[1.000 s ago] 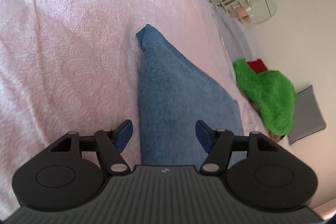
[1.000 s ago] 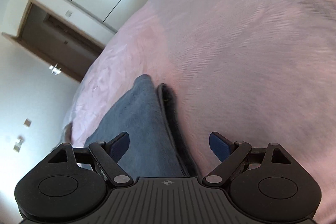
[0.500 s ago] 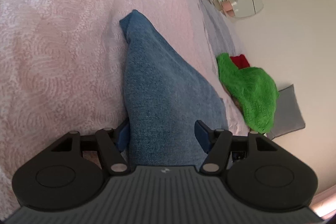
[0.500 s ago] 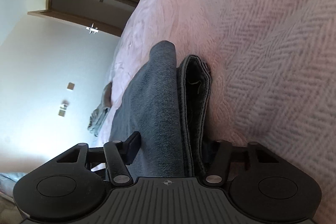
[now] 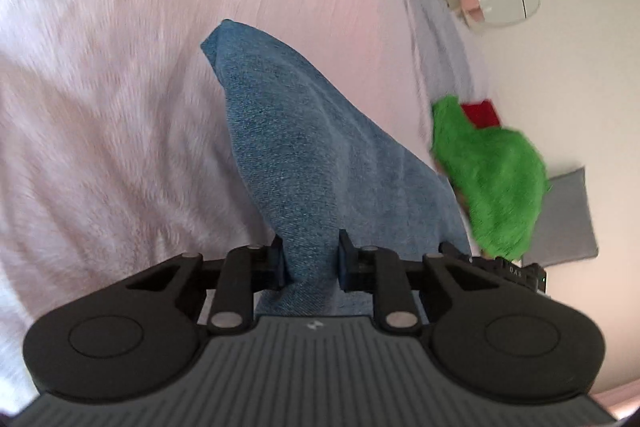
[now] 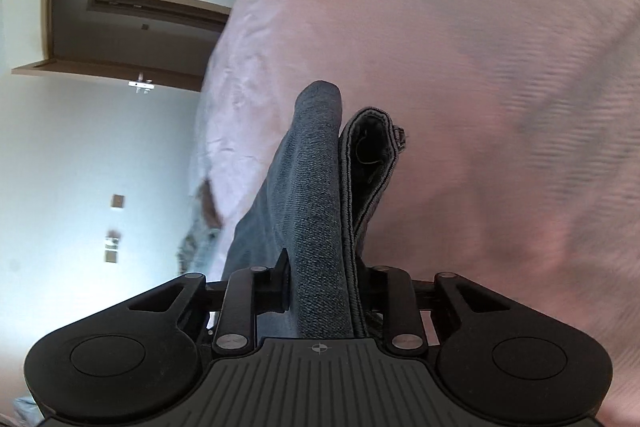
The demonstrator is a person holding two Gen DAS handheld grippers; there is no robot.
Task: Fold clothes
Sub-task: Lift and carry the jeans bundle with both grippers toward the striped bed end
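I am seeing the jeans [image 5: 320, 155] as a medium blue denim with a fine speckled weave in the left view; in the right view the jeans [image 6: 316, 195] are looking darker, grey-blue, with a nearly black inside at the folded hem. The bedspread [image 5: 100, 87] is showing pale pink with a faint white swirl pattern. Far right, a bright green fluffy cloth [image 5: 496, 183] is lying beside something red [image 5: 480, 113], and a grey cushion [image 5: 568, 215] is showing near it. The left gripper [image 5: 310, 263] and the right gripper [image 6: 324, 287] are appearing black, with grey ribbed bodies. The door frame [image 6: 48, 27] is looking light brown against white walls.
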